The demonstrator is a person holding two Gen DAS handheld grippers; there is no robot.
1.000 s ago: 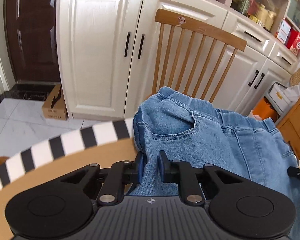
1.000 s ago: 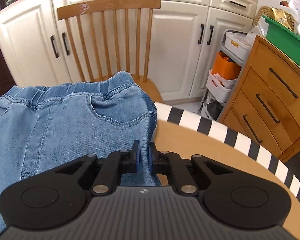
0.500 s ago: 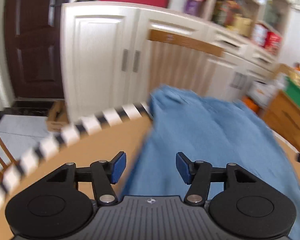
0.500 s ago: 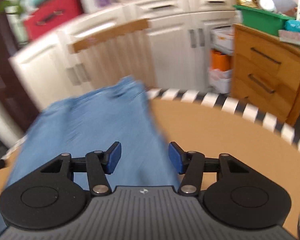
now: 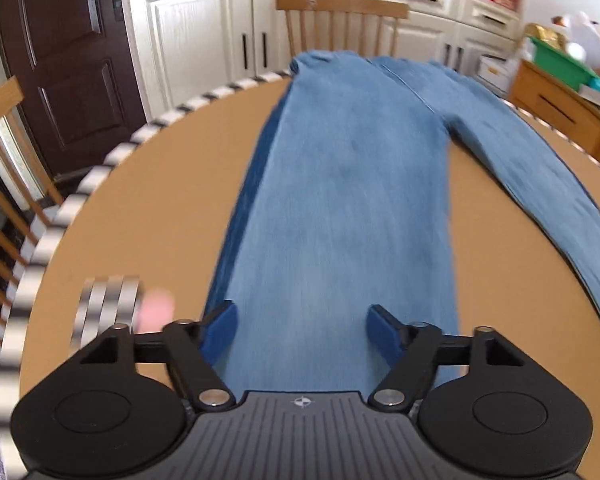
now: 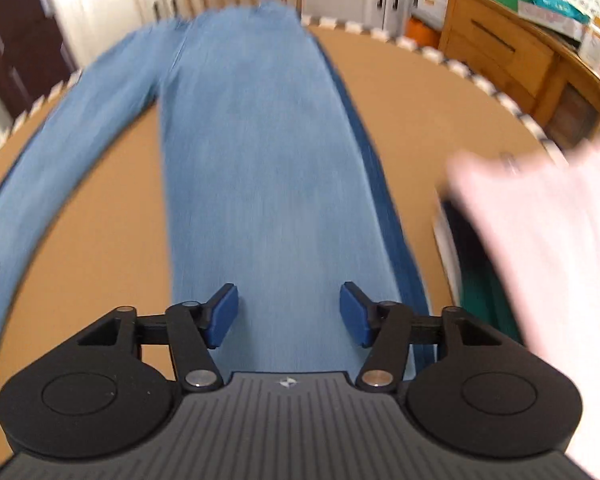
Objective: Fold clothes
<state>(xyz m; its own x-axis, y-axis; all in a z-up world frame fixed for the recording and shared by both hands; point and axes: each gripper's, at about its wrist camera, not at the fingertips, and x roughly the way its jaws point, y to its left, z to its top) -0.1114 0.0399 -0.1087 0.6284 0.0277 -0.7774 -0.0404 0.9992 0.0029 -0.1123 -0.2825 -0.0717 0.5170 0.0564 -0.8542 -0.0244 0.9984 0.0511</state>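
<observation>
Blue jeans [image 5: 340,200] lie flat on the round brown table [image 5: 148,208], waist at the far edge by the chair, the two legs spreading toward me. My left gripper [image 5: 300,320] hovers over the near part of the left leg; its jaws are opening and the blue pads press on nothing. In the right wrist view the jeans [image 6: 268,160] run the same way. There my right gripper [image 6: 288,304] hangs over the right leg, its jaws also opening, with denim below them but not pinched.
A wooden chair [image 5: 340,4] stands behind the table against white cabinets. A blurred striped object [image 5: 112,304] lies left of the left gripper. A pale pink blurred shape [image 6: 540,240] covers the table's right side. A wooden dresser [image 6: 500,48] stands at the right.
Both grippers let go of the waistband, opened, and drew back along the legs toward the near side of the table. The jeans now lie stretched out full length.
</observation>
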